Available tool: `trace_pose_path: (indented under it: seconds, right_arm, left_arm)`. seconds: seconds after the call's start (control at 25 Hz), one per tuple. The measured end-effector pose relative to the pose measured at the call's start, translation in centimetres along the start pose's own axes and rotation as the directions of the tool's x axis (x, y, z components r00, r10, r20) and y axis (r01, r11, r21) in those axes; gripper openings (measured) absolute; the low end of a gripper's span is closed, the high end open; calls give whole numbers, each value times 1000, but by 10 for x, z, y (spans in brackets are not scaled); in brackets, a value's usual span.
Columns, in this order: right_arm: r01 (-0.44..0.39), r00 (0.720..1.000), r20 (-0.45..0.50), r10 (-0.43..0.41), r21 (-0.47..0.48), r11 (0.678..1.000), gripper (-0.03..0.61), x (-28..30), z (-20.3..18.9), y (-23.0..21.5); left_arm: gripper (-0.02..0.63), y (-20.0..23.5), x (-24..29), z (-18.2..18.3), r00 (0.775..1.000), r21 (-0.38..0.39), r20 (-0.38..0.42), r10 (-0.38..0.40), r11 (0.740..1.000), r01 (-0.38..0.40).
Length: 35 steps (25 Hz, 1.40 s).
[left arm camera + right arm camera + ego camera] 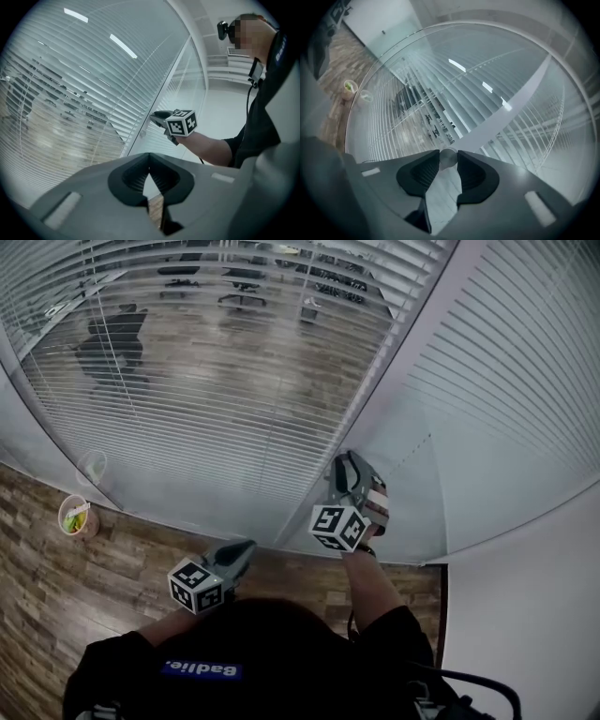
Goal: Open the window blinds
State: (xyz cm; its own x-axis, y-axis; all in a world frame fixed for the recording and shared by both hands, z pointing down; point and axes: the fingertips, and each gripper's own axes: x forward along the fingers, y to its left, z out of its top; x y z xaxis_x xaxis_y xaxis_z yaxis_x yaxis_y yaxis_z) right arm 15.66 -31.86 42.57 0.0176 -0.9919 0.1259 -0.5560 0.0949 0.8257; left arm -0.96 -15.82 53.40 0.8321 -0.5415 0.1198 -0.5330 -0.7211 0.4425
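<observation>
The left gripper (149,171) hangs low, jaws closed on nothing. The right gripper (343,458) pinches the small round tilt knob (448,158) between its jaw tips (a shallow hold). Rolling it may let the knob slip free, leaving the blind slats (417,93) beyond the jaws only half-turned.

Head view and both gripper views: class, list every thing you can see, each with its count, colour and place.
post: one, white, upright in the glass wall.
blinds: two, white, on the glass either side of the post; the left slats show a room behind.
knob: one, silver, at the post.
floor: one, brown wood, below the glass.
cup: one, pale with green inside, on the floor at left.
left gripper: one, grey, held low, jaws together, empty.
right gripper: one, grey, raised to the post, closed on the knob.
arms: two, black sleeves, bottom of the head view.
</observation>
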Motion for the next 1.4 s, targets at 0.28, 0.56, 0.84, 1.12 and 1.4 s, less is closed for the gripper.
trace_pose_path:
  seconds: [0.28, 0.56, 0.84, 1.12, 1.4]
  right_arm:
    - [-8, 1000, -5, 7, -344, 939, 123, -1, 0, 5]
    - [-27, 999, 11, 38, -527, 849, 123, -1, -2, 9]
    - [-39, 997, 28, 69, -585, 810, 126, -1, -3, 10]
    - [-94, 994, 51, 95, -9, 996, 188, -2, 2, -1]
    - [-47, 999, 18, 45, 109, 993, 132, 2, 6, -2]
  left_arm:
    - [0, -3, 3, 0, 1000, 1, -4, -13, 1000, 13]
    - [0, -7, 8, -2, 999, -35, 10, -42, 998, 43]
    - [0, -6, 8, -3, 999, -4, -13, -31, 1000, 31]
    - [0, -4, 4, -1, 1000, -8, -14, -10, 1000, 10]
    - [0, 0, 0, -4, 1000, -13, -16, 3, 1000, -3]
